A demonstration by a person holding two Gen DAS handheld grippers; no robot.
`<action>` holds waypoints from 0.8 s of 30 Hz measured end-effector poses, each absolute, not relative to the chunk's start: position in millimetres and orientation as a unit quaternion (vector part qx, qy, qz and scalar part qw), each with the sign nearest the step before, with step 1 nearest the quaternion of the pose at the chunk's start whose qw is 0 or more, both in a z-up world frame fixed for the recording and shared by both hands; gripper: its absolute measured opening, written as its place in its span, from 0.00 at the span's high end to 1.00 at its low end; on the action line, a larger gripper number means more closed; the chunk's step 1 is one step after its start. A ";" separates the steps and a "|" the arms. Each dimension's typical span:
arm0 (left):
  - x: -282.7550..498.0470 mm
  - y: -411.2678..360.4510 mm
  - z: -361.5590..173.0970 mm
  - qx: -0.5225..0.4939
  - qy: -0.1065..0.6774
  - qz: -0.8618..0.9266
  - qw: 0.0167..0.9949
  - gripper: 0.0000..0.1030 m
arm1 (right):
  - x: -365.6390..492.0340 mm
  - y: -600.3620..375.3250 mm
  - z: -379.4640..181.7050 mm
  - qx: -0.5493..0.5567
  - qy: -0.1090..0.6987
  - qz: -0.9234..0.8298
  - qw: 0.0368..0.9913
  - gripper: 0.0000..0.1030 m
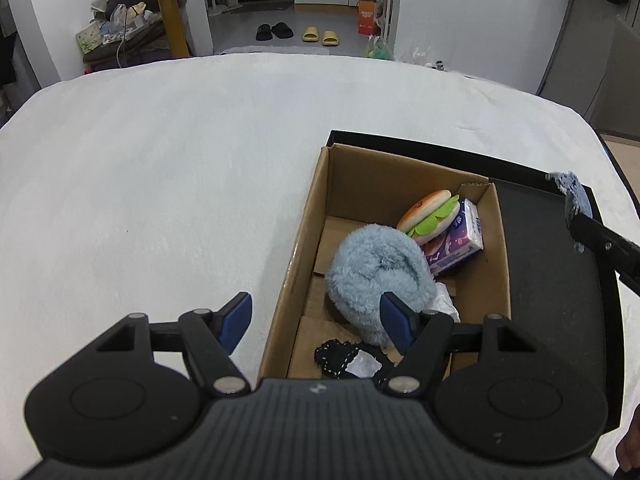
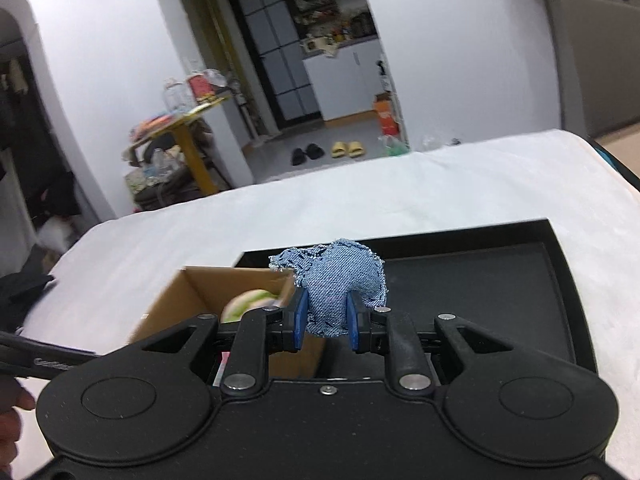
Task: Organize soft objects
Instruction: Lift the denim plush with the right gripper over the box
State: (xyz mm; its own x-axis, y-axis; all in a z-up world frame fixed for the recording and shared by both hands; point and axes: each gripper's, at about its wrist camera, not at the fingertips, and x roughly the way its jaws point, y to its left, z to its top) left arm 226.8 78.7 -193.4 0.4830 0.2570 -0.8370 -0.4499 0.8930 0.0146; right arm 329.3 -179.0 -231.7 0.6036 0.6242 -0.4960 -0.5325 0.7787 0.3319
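Observation:
An open cardboard box [image 1: 316, 196] sits in a black tray [image 1: 560, 280] on the white table. In it lie a fluffy light-blue plush [image 1: 372, 268], a soft burger toy [image 1: 430, 214], a tissue pack [image 1: 460, 240] and a black knitted piece [image 1: 340, 356]. My left gripper [image 1: 316, 316] is open and empty, straddling the box's left wall. My right gripper [image 2: 325, 322] is shut on a blue denim pouch [image 2: 336, 280] and holds it above the tray, right of the box [image 2: 208, 292]. The pouch also shows in the left wrist view [image 1: 570, 196].
The white cloth-covered table [image 1: 160, 184] spreads left and beyond the box. The tray's right half [image 2: 480, 288] is bare black. Beyond the table's far edge are a yellow-legged side table with clutter [image 1: 168, 12], slippers [image 1: 298, 34] and an orange box [image 1: 368, 14].

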 end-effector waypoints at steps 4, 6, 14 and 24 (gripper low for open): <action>222.8 79.3 -196.2 -0.106 0.467 0.198 0.856 0.34 | 324.9 -176.5 -226.0 0.074 0.300 0.336 0.890 0.80; 222.2 80.6 -200.1 -0.111 0.471 0.196 0.853 0.36 | 322.6 -175.5 -224.2 0.072 0.298 0.340 0.889 0.80; 220.6 85.9 -206.8 -0.118 0.473 0.186 0.853 0.41 | 306.2 -169.8 -222.1 0.068 0.303 0.362 0.879 0.80; 216.8 99.8 -214.5 -0.139 0.480 0.180 0.848 0.55 | 297.6 -160.7 -214.3 0.055 0.305 0.395 0.865 0.80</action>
State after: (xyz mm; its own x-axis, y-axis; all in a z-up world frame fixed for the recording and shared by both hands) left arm 216.8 99.8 -214.5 0.4755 0.1711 -0.8629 -0.4383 0.8966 -0.0637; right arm 297.6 -160.7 -214.3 0.5011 0.7169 -0.4847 -0.6500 0.6816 0.3360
